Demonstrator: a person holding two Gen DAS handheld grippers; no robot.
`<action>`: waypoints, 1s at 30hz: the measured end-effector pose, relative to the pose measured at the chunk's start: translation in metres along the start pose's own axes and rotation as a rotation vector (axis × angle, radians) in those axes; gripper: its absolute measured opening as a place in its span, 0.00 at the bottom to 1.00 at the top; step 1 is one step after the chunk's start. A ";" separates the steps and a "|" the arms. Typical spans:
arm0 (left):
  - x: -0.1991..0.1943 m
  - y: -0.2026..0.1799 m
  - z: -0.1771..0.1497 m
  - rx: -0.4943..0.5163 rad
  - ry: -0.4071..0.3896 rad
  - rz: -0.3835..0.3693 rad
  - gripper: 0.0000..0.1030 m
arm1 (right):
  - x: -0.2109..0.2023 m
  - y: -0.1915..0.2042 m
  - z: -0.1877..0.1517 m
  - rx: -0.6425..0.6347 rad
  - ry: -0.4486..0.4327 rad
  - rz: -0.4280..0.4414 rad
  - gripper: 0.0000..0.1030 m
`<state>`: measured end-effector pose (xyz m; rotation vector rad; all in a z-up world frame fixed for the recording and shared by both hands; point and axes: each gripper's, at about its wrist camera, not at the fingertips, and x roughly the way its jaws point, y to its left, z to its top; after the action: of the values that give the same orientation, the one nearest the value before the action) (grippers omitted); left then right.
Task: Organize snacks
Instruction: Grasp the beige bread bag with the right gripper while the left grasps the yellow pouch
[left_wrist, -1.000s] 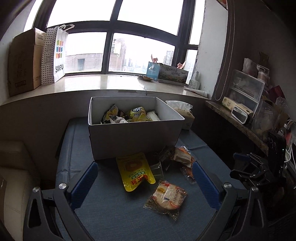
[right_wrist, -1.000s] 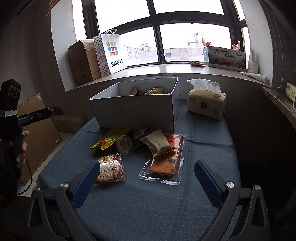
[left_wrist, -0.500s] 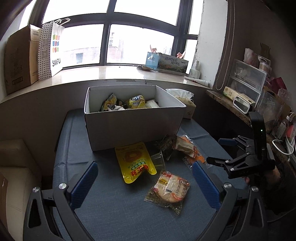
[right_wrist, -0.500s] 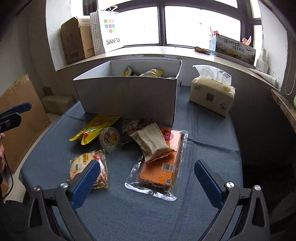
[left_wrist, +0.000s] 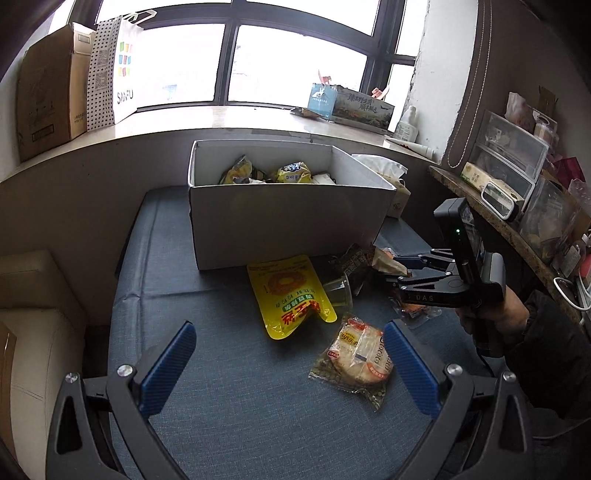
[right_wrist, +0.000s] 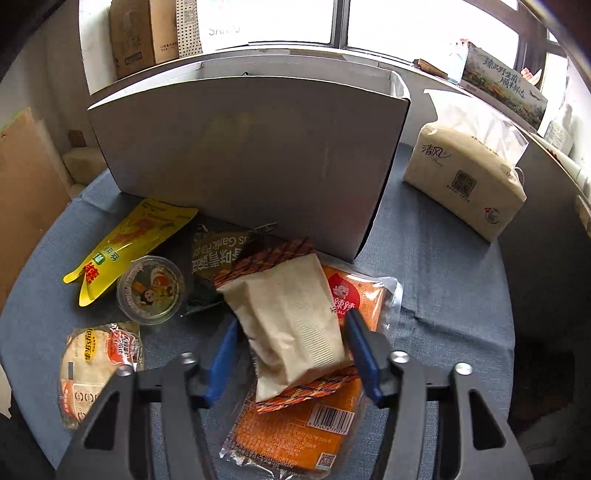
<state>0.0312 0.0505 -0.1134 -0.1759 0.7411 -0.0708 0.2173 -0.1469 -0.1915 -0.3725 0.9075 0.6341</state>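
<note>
A white cardboard box (left_wrist: 288, 218) with several snacks inside stands on the blue cloth. In front of it lie a yellow pouch (left_wrist: 288, 291), a clear cup (right_wrist: 150, 290), a round cake packet (left_wrist: 354, 354), a dark green packet (right_wrist: 218, 254) and an orange packet (right_wrist: 306, 417). A beige snack bag (right_wrist: 295, 321) lies on the orange packet. My right gripper (right_wrist: 291, 347) is open with its fingers on either side of the beige bag; it also shows in the left wrist view (left_wrist: 399, 271). My left gripper (left_wrist: 288, 365) is open and empty above the cloth.
A tissue pack (right_wrist: 465, 177) sits right of the box. The window sill holds a cardboard box (left_wrist: 44, 85), a paper bag (left_wrist: 118, 66) and a printed carton (left_wrist: 351, 107). A cluttered shelf (left_wrist: 517, 199) runs along the right. A beige seat (left_wrist: 33, 332) is at left.
My right gripper has moved forward and down to the snack pile and narrowed around the beige bag. My left gripper has shifted slightly; the snacks have stayed in place.
</note>
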 end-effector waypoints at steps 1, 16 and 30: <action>0.002 0.001 -0.001 -0.002 0.005 -0.001 1.00 | -0.001 -0.001 0.000 0.004 0.004 0.017 0.48; 0.073 -0.045 0.008 0.223 0.117 0.089 1.00 | -0.097 0.006 -0.047 0.083 -0.154 0.099 0.47; 0.164 -0.060 0.011 0.465 0.272 0.322 1.00 | -0.126 -0.005 -0.066 0.156 -0.192 0.054 0.47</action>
<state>0.1593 -0.0277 -0.2037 0.4037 0.9950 0.0423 0.1229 -0.2311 -0.1259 -0.1448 0.7789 0.6329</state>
